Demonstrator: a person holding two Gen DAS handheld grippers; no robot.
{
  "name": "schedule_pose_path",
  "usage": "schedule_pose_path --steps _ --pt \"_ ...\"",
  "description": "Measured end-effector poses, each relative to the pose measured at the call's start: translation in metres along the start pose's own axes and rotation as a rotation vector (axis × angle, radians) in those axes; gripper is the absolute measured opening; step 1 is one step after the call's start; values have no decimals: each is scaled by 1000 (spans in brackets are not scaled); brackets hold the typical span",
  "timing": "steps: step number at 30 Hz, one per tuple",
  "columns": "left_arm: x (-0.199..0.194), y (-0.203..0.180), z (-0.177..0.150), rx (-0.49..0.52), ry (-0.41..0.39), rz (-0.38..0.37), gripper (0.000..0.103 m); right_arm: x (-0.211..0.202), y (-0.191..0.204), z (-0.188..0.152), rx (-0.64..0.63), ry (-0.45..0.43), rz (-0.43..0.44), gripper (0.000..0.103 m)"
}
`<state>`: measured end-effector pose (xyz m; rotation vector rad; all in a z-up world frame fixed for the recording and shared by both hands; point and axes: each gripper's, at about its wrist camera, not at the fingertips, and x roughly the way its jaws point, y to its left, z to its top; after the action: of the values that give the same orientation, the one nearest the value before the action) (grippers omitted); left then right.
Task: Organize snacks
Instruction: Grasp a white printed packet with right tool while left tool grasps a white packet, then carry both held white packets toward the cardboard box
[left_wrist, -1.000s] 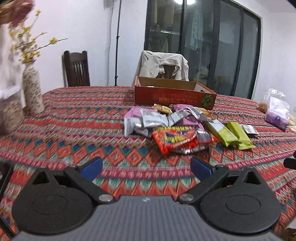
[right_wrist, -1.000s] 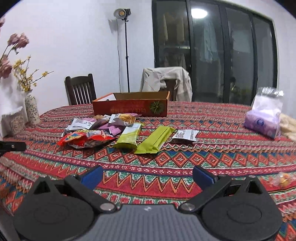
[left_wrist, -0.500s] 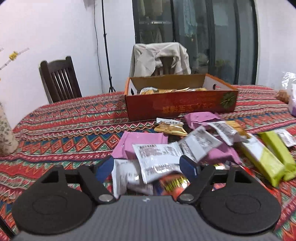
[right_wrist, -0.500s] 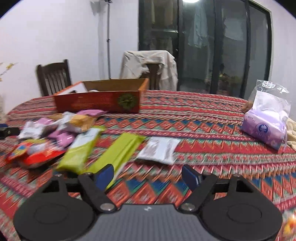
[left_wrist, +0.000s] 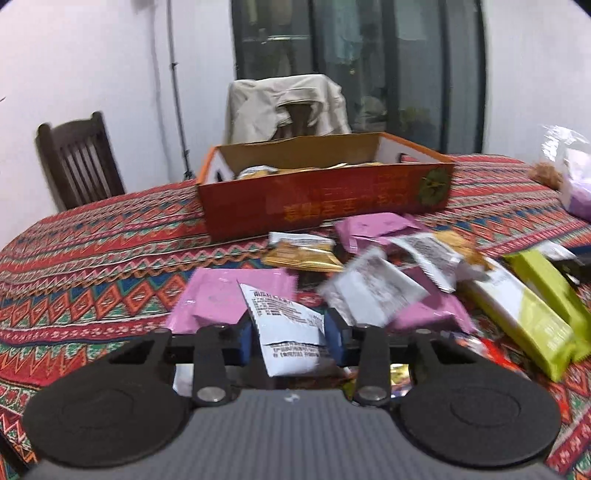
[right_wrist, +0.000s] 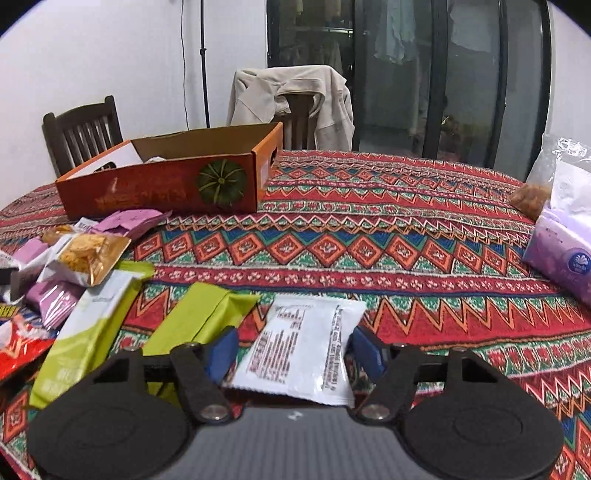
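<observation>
L tool closing, blue pads touching both sides of a white snack packet at the near edge of the snack pile, in front of a pink pouch. R tool closing around another white packet lying flat on the tabletop, pads not yet touching it; green bar just left. Red box at far left holds a few snacks.

Scattered across the patterned tablecloth: pink, white, gold and green snack packets, overlapping. Behind them, toward the far edge, an open orange cardboard box; a few packets lying inside.
</observation>
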<state>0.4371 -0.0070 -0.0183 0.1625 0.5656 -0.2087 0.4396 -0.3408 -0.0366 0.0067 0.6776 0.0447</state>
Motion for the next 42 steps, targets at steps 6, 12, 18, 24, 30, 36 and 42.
schedule_pose_path --steps 6,12,18,24,30,36,42 --pt "-10 -9 -5 28 -11 16 20 1 4 2 -19 -20 3 47" --pt "-49 -7 -1 10 -80 53 12 -24 7 -8 -34 -38 4 41" --pt "-114 -9 -7 -30 -177 123 12 -82 20 -19 -68 -116 26 41" --pt "-179 -14 -20 -85 -233 114 12 -157 42 -36 -105 -190 98 41" --pt "-215 -18 -29 -103 -245 105 12 -201 63 -50 -184 -204 151 41" --pt "-234 -20 -33 -111 -262 92 12 -226 72 -57 -181 -234 183 41" --pt "-228 -9 -13 -117 -263 54 12 -227 74 -48 -193 -244 171 41"
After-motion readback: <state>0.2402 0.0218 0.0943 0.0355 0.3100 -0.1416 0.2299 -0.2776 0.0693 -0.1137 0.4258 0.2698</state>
